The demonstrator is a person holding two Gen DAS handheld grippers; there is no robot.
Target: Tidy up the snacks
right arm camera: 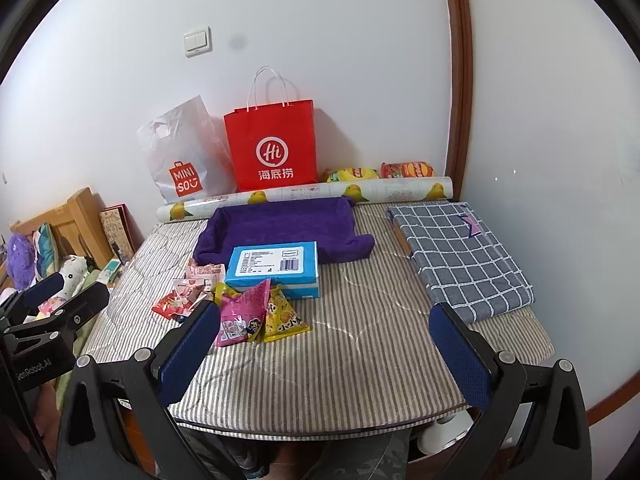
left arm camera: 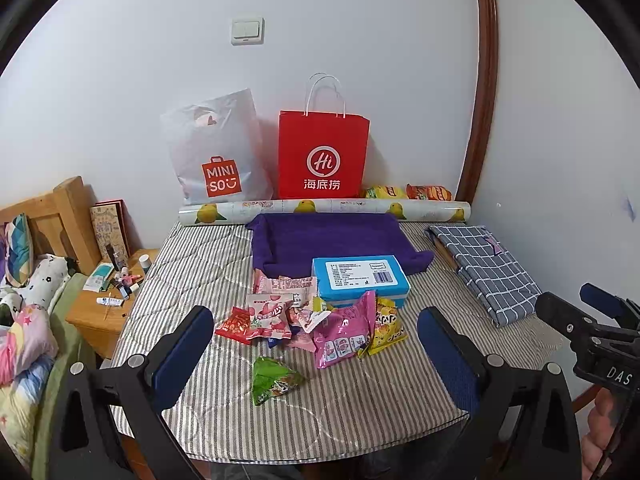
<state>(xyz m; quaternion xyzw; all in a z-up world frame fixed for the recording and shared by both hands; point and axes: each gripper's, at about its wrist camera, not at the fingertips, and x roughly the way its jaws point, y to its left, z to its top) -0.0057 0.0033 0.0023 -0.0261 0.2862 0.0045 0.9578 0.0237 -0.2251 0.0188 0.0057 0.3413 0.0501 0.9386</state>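
Observation:
A pile of snack packets lies on the striped table cover (left arm camera: pixel 224 256): a pink packet (left arm camera: pixel 346 330), a yellow packet (left arm camera: pixel 386 326), red and pink packets (left arm camera: pixel 256 320), and a green packet (left arm camera: pixel 274 380) apart in front. A blue box (left arm camera: pixel 360 278) sits behind them, with a purple cloth tray (left arm camera: pixel 320 240) further back. My left gripper (left arm camera: pixel 316 356) is open and empty above the near table, the green packet between its fingers. My right gripper (right arm camera: pixel 326 354) is open and empty, right of the pink packet (right arm camera: pixel 242 316) and yellow packet (right arm camera: pixel 282 316). The blue box (right arm camera: pixel 274 266) and purple tray (right arm camera: pixel 280 226) show there too.
A red paper bag (left arm camera: pixel 322 156) and a white Miniso bag (left arm camera: pixel 218 152) stand against the wall behind a roll of fruit-print paper (left arm camera: pixel 320 208). Two chip bags (left arm camera: pixel 408 192) lie at back right. A folded plaid cloth (left arm camera: pixel 486 268) lies right. A cluttered nightstand (left arm camera: pixel 108 304) stands left.

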